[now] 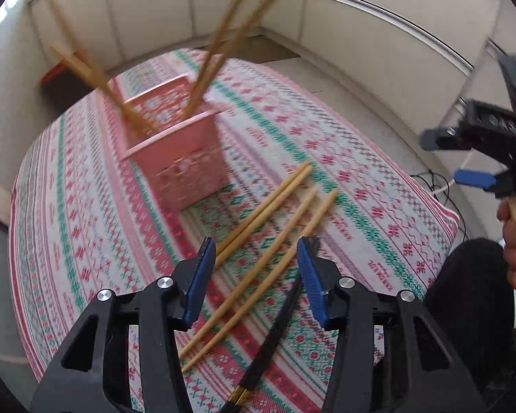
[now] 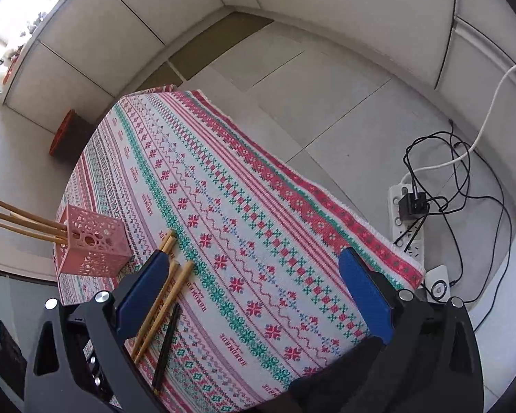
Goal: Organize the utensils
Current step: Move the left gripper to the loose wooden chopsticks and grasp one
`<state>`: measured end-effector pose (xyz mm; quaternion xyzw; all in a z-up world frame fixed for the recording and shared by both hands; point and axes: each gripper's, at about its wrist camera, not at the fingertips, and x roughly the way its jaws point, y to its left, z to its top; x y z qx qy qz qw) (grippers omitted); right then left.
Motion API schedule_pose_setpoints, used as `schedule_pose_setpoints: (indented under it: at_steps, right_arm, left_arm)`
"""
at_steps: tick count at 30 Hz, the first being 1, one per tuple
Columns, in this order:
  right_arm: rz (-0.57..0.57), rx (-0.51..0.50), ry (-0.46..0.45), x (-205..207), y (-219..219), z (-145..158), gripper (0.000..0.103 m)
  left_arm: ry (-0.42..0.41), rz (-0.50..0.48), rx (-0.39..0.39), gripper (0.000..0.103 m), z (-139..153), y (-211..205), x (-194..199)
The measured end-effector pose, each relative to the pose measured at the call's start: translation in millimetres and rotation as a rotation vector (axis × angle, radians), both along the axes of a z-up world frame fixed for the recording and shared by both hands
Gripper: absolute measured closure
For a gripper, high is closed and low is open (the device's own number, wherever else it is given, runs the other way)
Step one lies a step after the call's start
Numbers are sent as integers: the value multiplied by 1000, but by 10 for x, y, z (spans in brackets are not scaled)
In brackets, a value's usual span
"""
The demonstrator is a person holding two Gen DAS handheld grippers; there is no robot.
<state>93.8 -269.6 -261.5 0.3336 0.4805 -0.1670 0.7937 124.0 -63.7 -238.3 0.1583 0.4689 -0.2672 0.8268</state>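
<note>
Left wrist view shows the left tool (image 1: 254,275) spread wide and empty above four loose pale wooden chopsticks (image 1: 275,213) and a black pair (image 1: 275,337), probably lining up a pick. Several sticks already lean in the pink perforated plastic holder (image 1: 179,158) nearby. Off to the side, the right tool (image 2: 254,292) gapes open, holding nothing. A red-and-green patterned cloth (image 2: 258,206) covers the worktop; grey floor tiles (image 2: 326,96), white cabinets.
</note>
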Motion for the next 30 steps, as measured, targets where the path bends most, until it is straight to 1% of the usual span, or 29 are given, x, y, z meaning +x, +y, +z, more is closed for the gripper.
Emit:
schedule_pose_setpoints:
  at_steps: [1, 3, 6, 7, 10, 12, 15, 18, 21, 22, 25, 26, 28, 30]
  right_arm:
    - [-7, -20, -10, -13, -35, -22, 7]
    - [-12, -45, -29, -42, -103, -62, 7]
    - [-7, -49, -55, -88, -191, -178, 7]
    - [-12, -44, -54, -97, -222, -219, 7]
    - [-34, 35, -77, -108, -314, -298, 7]
    - [-44, 50, -97, -107, -351, -306, 7]
    - [-56, 75, -100, -99, -382, -359, 7]
    - [-71, 110, -103, -92, -415, -397, 7]
    - [-75, 133, -101, -74, -427, -430, 7]
    - [-73, 137, -98, -64, -423, -438, 7]
    - [-72, 136, -94, -67, -415, -451, 7]
    - [-73, 136, -92, -66, -418, -457, 7]
    - [-74, 140, -82, -59, -415, -477, 7]
    - [-72, 150, -66, -50, -413, -508, 7]
  left_arm:
    - [-4, -42, 23, 61, -26, -115, -44]
    - [0, -88, 61, 62, -98, -294, -58]
    - [25, -115, 95, 62, -211, -492, 17]
    - [28, -114, 105, 65, -244, -545, 59]
    - [49, -105, 129, 74, -323, -677, 194]
    - [49, -105, 152, 77, -367, -752, 256]
    - [69, -109, 189, 82, -440, -833, 340]
    - [91, -132, 227, 85, -509, -855, 386]
    - [104, -155, 258, 89, -578, -896, 450]
    - [126, -165, 269, 91, -606, -909, 482]
    - [136, -217, 325, 91, -652, -960, 497]
    - [147, -241, 339, 94, -660, -983, 503]
    - [185, -264, 349, 96, -666, -1014, 559]
    - [215, -266, 339, 96, -668, -1017, 624]
